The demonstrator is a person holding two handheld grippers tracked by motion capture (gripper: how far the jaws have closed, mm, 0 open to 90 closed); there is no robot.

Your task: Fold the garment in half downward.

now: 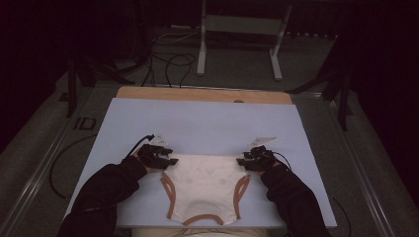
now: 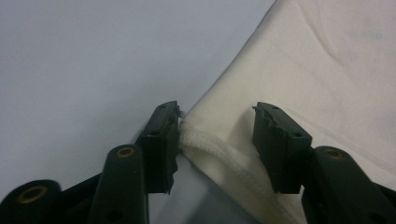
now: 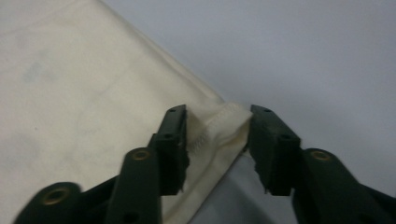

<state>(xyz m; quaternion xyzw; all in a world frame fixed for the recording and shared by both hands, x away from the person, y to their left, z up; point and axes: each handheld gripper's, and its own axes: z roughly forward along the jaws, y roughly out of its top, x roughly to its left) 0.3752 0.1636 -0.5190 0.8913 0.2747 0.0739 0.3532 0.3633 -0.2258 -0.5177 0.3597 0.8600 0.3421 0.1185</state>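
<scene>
Left gripper (image 1: 170, 157) sits on the far-left corner of the garment (image 1: 205, 185), seen from the high view. In the left gripper view the left gripper (image 2: 217, 135) has its jaws part-spread with the stitched hem corner of the garment (image 2: 303, 79) between them. One jaw touches the hem edge. The other stands on the fabric, apart from the hem. I read no pinch there.

Right gripper (image 1: 242, 160) mirrors it on the far-right corner. In the right gripper view the right gripper (image 3: 217, 135) has both jaws against the folded hem corner of the garment (image 3: 93, 107), and the fabric is bunched up between them. I read that as a pinch on the corner, jaws part-spread around the bunch.

The garment is cream, sleeveless, with brown binding at the armholes and neck. It lies flat on the pale blue board (image 1: 207, 123), neck toward me, hem away from me, at the near middle of the board. A wooden edge (image 1: 202, 94) shows past the far side of the board.

Both forearms in dark sleeves (image 1: 106, 190) come in from the bottom. A cable (image 1: 138, 145) loops off the left gripper, over the board.

A white metal frame (image 1: 239, 39) stands on the floor beyond, well apart from the board.
</scene>
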